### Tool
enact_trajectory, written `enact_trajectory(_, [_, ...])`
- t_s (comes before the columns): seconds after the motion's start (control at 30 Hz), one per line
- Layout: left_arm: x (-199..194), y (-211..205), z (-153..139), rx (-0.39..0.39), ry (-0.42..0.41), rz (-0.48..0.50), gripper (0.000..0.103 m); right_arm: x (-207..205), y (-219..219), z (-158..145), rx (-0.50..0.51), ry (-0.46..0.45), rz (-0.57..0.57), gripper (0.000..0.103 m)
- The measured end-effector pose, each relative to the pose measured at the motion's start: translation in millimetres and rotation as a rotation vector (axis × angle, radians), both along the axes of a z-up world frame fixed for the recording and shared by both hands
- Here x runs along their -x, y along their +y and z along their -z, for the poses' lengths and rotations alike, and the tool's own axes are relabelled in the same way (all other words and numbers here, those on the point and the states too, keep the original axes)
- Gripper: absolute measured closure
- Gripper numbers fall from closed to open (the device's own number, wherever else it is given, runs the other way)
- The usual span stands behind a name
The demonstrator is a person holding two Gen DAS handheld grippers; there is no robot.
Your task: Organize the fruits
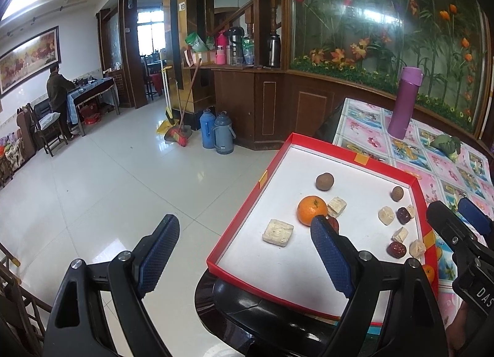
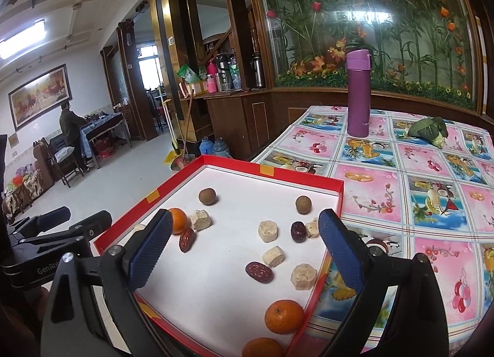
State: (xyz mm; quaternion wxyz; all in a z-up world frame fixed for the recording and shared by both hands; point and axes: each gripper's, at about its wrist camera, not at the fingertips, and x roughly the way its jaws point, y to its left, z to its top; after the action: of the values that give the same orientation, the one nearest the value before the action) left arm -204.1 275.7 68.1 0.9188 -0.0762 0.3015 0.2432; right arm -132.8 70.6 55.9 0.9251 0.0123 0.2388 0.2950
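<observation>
- My left hand-held gripper (image 1: 244, 236) hangs wide open and empty at the tray's near left corner; its left finger sits out over the tiled floor (image 1: 92, 190), its right finger over the white tray bottom, just in front of an orange (image 1: 311, 210).
- My right hand-held gripper (image 2: 245, 235) is likewise spread wide with nothing between its blue pads, poised above the middle of the red tray (image 2: 278, 173) and pointing toward its far wall.
- The fruits lie loose in the shallow red-walled tray, which rests on the bench (image 2: 401, 171) at its left edge and overhangs the near corner.
- Long axes: the red date (image 2: 259, 272) nearest the right gripper lies roughly crosswise to the fingers; a second date (image 2: 187, 239) beside the orange points up and away toward the far wall; a darker third date (image 2: 298, 231) stands nearly along the gripper's line.
- Two brown round fruits (image 2: 207, 196) sit nearer the tray's far wall, well apart; pale crumbly blocks (image 2: 273, 256) are scattered among the dates.
- Only the right wrist view shows two more oranges (image 2: 284, 316) at the tray's near right wall; the left wrist view alone shows the large pale square block (image 1: 278, 232) clearly.
- A purple flask (image 2: 358, 93) stands upright toward the bench's far edge, a green vegetable (image 2: 429, 131) near it.
</observation>
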Motion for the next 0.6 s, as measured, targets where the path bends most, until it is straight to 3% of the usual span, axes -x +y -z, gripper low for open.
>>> enact_trajectory(0.6, [-4.8,-3.7,-3.0,0.011,0.029,0.049,0.016,-4.6,6.5,-4.0,-0.008,0.0,-0.004,0.008])
